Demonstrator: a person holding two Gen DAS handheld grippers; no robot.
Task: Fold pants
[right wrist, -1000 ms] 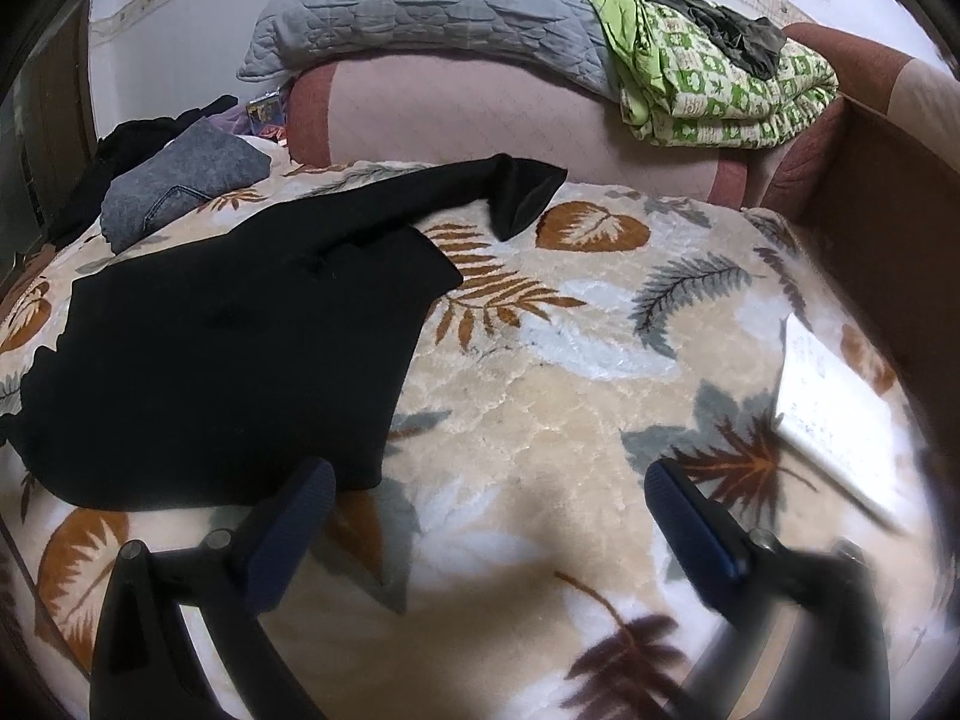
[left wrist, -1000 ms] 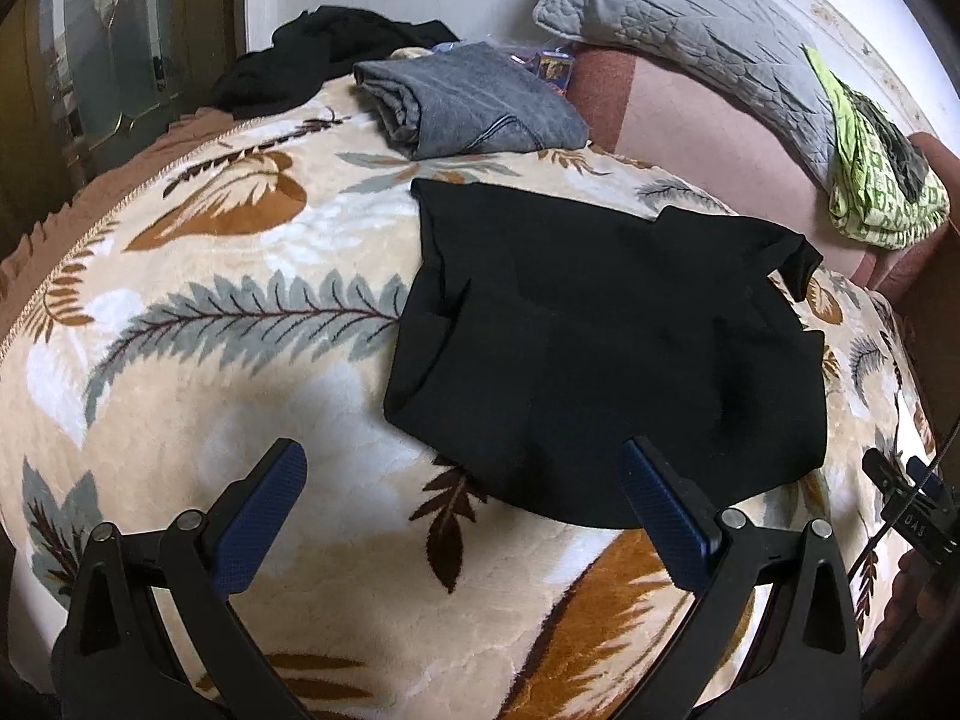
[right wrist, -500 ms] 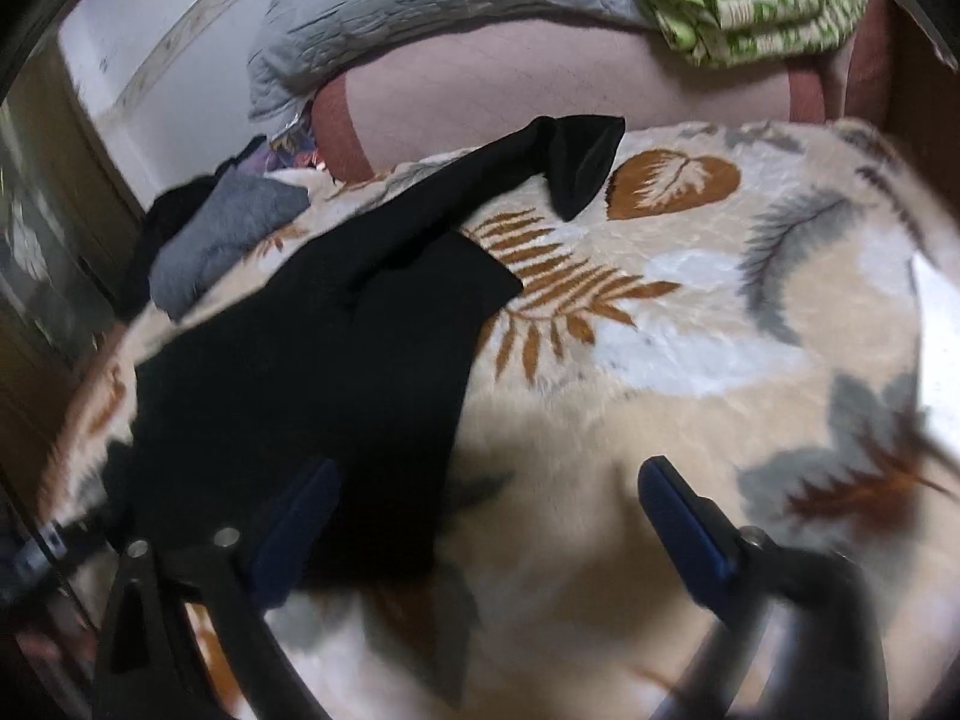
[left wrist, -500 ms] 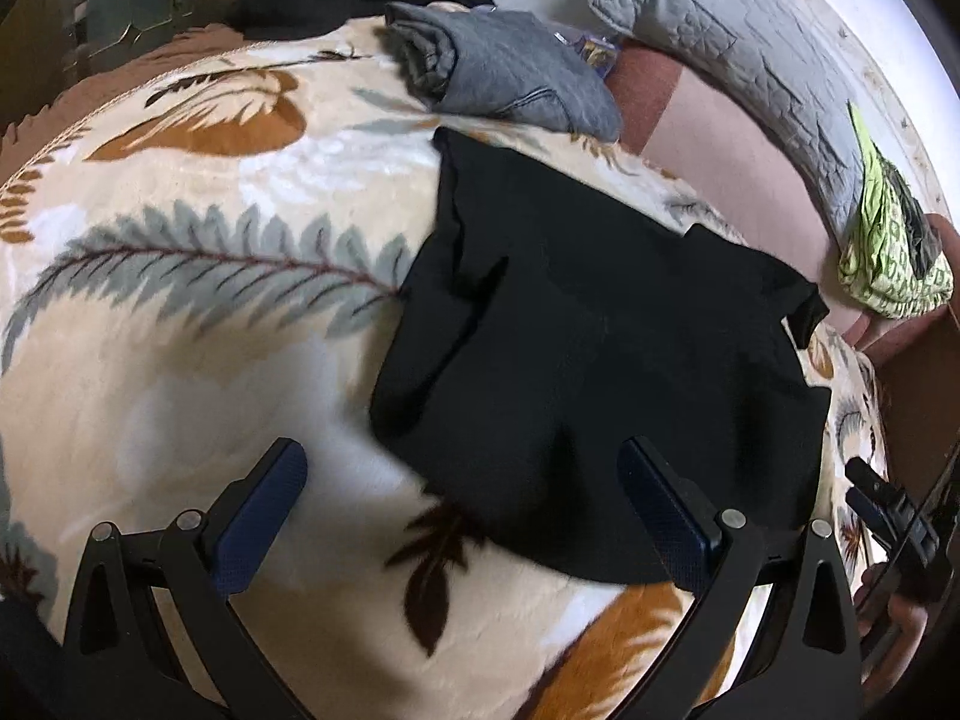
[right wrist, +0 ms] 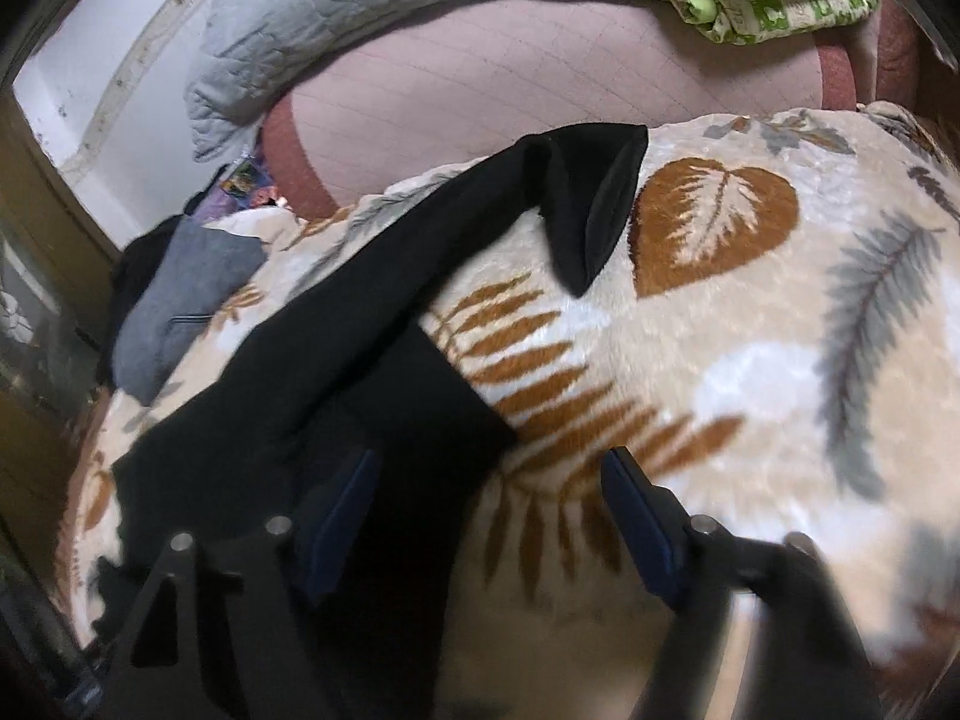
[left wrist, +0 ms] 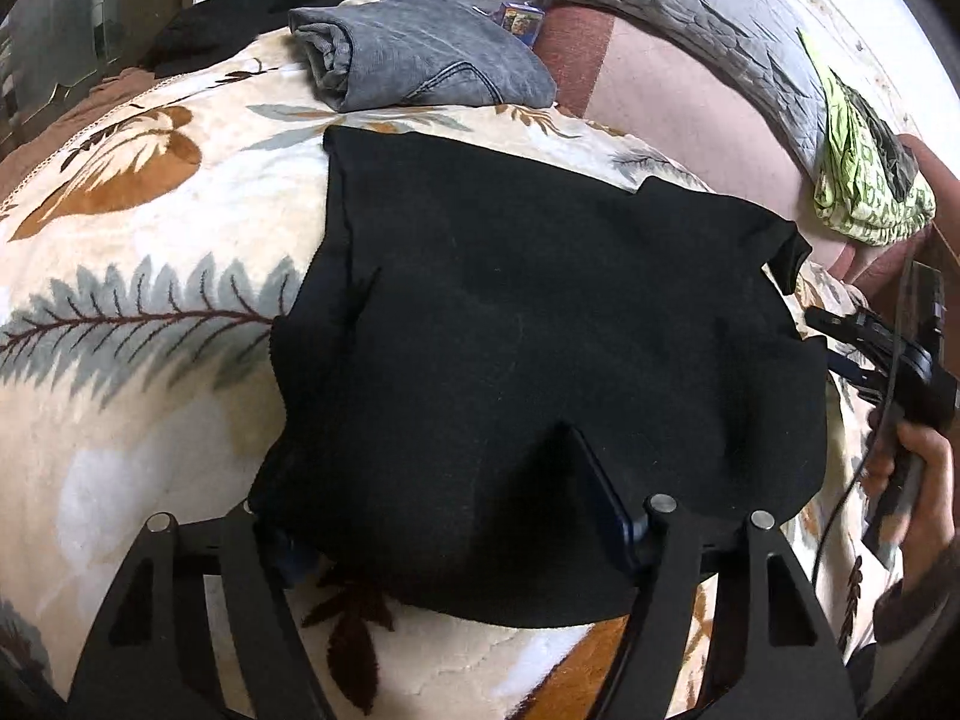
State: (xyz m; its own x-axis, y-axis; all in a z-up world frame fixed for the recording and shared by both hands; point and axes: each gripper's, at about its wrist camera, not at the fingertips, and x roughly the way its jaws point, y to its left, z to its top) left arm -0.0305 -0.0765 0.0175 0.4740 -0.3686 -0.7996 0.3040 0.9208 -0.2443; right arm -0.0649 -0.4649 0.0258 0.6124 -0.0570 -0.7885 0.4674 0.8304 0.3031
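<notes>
Black pants (left wrist: 540, 324) lie partly folded on a leaf-patterned blanket (left wrist: 138, 324). My left gripper (left wrist: 444, 516) is open at the pants' near edge; the cloth drapes over its fingers and hides the left pad, while the right finger (left wrist: 606, 498) shows. In the right wrist view the pants (right wrist: 336, 372) stretch away to the left, with one leg end (right wrist: 594, 204) turned over. My right gripper (right wrist: 492, 510) is open, straddling the pants' edge, left pad (right wrist: 336, 516) over the cloth, right pad (right wrist: 636, 510) over the blanket. The right gripper also shows in the left wrist view (left wrist: 882, 354).
Folded grey jeans (left wrist: 414, 54) and a dark garment (left wrist: 270, 0) lie at the far side of the bed. A grey quilted pillow (left wrist: 678, 12) and a green patterned bundle (left wrist: 864, 180) rest against the pink headboard (right wrist: 540, 78).
Both grippers have moved in and down onto the pants. The left one now has the near edge draped over its fingers. The right one has come to the pants' right edge.
</notes>
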